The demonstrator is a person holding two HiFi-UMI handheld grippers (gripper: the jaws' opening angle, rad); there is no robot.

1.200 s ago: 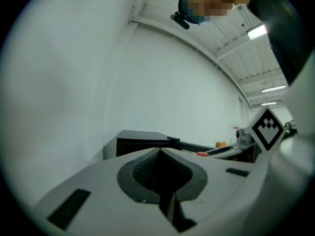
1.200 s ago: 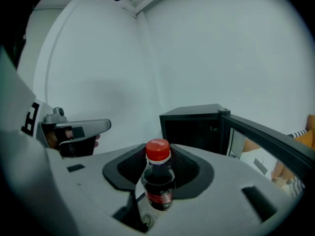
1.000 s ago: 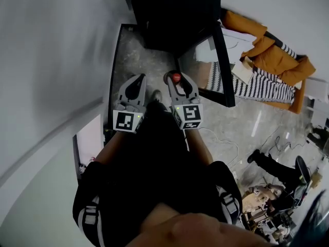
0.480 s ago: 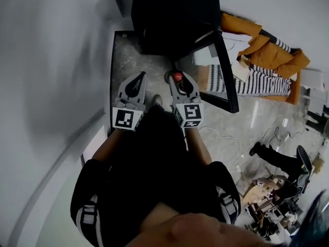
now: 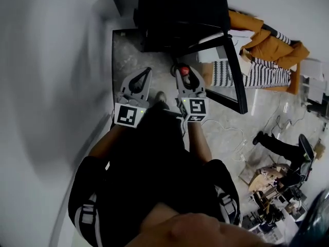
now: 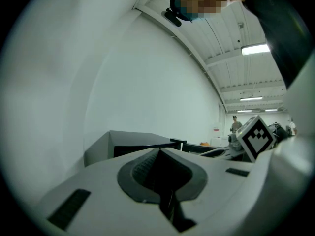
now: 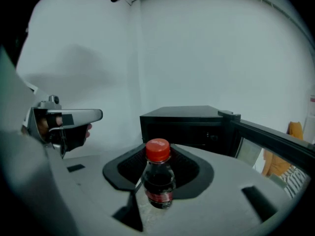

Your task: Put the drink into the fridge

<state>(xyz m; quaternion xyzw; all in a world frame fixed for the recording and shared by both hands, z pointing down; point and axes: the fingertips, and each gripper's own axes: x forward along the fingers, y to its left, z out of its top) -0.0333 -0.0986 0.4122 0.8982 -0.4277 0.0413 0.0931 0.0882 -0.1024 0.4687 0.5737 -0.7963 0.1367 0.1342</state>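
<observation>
Left gripper [image 5: 147, 70] and right gripper [image 5: 181, 69]: light grey moulded shells of matching form. The fingers [image 6: 98, 183] are broad and flat, tapering toward the tips; a black ribbed pad lines a rounded recess between each pair; black rectangular slots are set into the upper faces. A marker cube [image 5: 128, 116] sits at the rear of each unit; its faces are white with black square patterns; a small green light shows at its upper edge. The operator wears a black top [image 5: 149, 174]; the sleeves [image 5: 88, 215] are black with white stripes.
</observation>
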